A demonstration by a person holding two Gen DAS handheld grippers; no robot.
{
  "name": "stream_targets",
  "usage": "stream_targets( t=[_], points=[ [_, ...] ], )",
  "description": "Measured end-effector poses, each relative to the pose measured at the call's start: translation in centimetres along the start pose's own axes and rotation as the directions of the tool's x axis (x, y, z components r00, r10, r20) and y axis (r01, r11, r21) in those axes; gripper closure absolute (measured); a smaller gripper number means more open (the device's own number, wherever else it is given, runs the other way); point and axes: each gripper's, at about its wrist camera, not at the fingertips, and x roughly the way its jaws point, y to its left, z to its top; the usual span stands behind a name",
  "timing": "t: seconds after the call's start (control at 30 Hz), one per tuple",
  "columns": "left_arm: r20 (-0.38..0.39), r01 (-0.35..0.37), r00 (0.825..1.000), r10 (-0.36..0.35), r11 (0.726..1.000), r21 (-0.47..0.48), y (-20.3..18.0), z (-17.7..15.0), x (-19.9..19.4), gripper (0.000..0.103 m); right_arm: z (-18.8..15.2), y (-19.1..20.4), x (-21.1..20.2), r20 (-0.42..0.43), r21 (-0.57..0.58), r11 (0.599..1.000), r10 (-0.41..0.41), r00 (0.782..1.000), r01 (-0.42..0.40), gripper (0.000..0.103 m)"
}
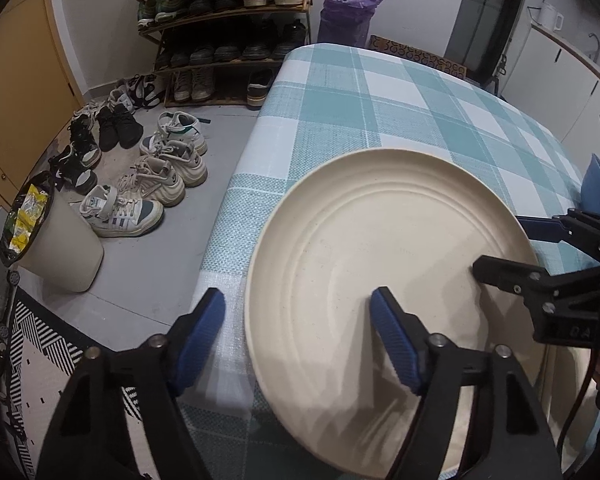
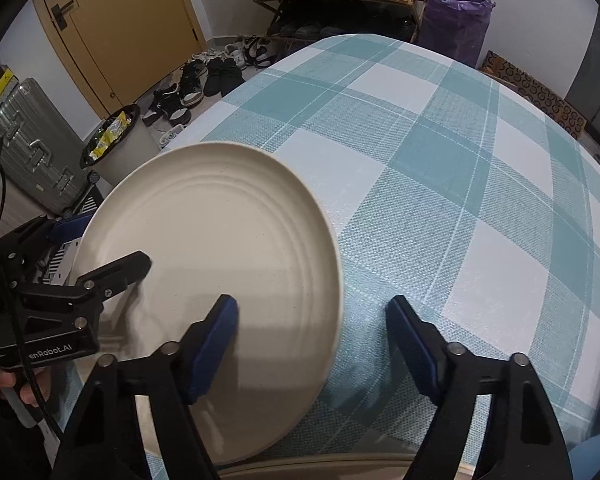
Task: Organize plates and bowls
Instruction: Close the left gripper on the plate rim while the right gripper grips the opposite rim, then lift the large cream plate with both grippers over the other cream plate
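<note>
Both grippers, left (image 1: 298, 312) and right (image 2: 312, 320), stand open over the empty cream plate (image 1: 380, 264) at the counter (image 2: 460, 160) edge; only the left view shows a blue bowl (image 1: 598, 190).

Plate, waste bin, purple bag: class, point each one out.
plate (image 2: 220, 248), right wrist view, centre of its well.
waste bin (image 1: 66, 256), left wrist view, its white side wall.
purple bag (image 2: 456, 20), right wrist view, its front.

Beyond the cream plate (image 2: 212, 264), the checked tablecloth (image 2: 440, 184) lies open.
</note>
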Motion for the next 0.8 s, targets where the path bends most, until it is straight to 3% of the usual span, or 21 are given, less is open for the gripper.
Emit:
stream_targets(
  t=[0.23,0.63,0.8],
  points=[
    [0.013,0.014,1.000,-0.014,1.000,-0.007,-0.24,-0.24,-0.33,0.052,-0.18,-0.47,-0.21,0.025,0.016,1.000,-0.015,1.000,0.015,0.044],
    [0.023,0.002,1.000,-0.001,0.999,-0.044,0.52,-0.27,-0.52,0.070,-0.32,-0.89,-0.55,0.041,0.013,1.000,0.010,0.999,-0.010,0.062],
    [0.015,0.007,1.000,-0.006,0.999,-0.049,0.69,-0.66,-0.80,0.073,-0.55,-0.78,-0.74,0.042,0.013,1.000,0.020,0.999,-0.020,0.070]
  ],
)
